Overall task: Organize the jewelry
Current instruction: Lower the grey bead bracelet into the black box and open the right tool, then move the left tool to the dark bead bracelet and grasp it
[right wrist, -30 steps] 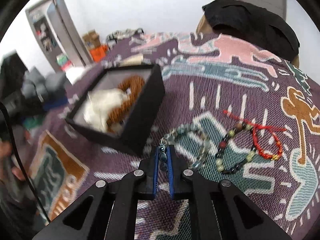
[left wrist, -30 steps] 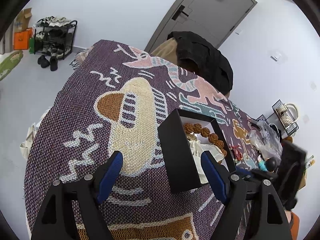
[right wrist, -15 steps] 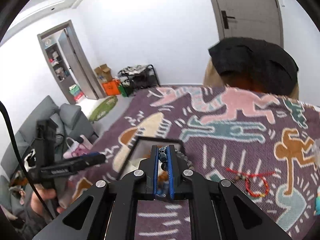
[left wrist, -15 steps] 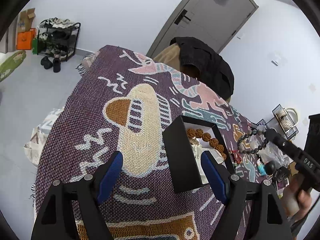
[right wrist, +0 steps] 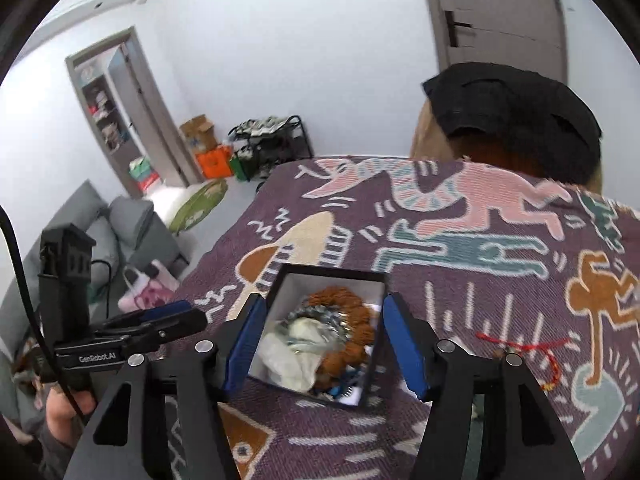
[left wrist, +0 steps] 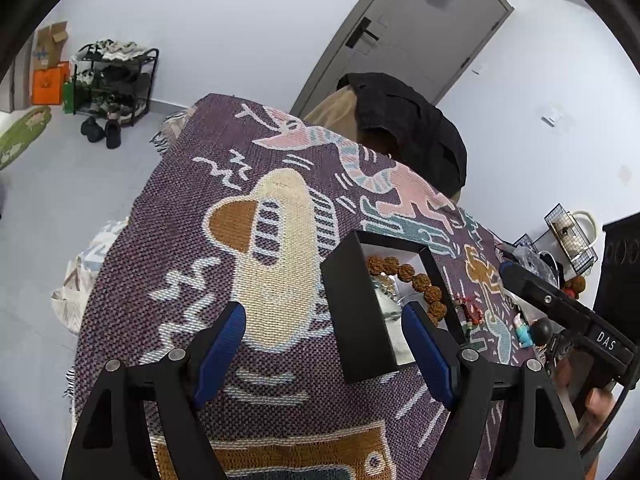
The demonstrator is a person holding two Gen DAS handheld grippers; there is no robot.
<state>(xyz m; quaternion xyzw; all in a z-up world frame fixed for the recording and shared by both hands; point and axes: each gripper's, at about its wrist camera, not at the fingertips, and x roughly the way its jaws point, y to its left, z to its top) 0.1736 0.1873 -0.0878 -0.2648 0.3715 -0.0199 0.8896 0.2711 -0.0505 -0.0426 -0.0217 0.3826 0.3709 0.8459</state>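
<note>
A black garment (right wrist: 516,108) drapes a tan chair (left wrist: 332,108); a shoe rack (left wrist: 116,80) stands by the wall.

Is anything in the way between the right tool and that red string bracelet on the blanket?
Nothing visible blocks it. The red string bracelet lies bare on the blanket, off to one side of the right tool, whose blue fingers stand open over the black box.
</note>
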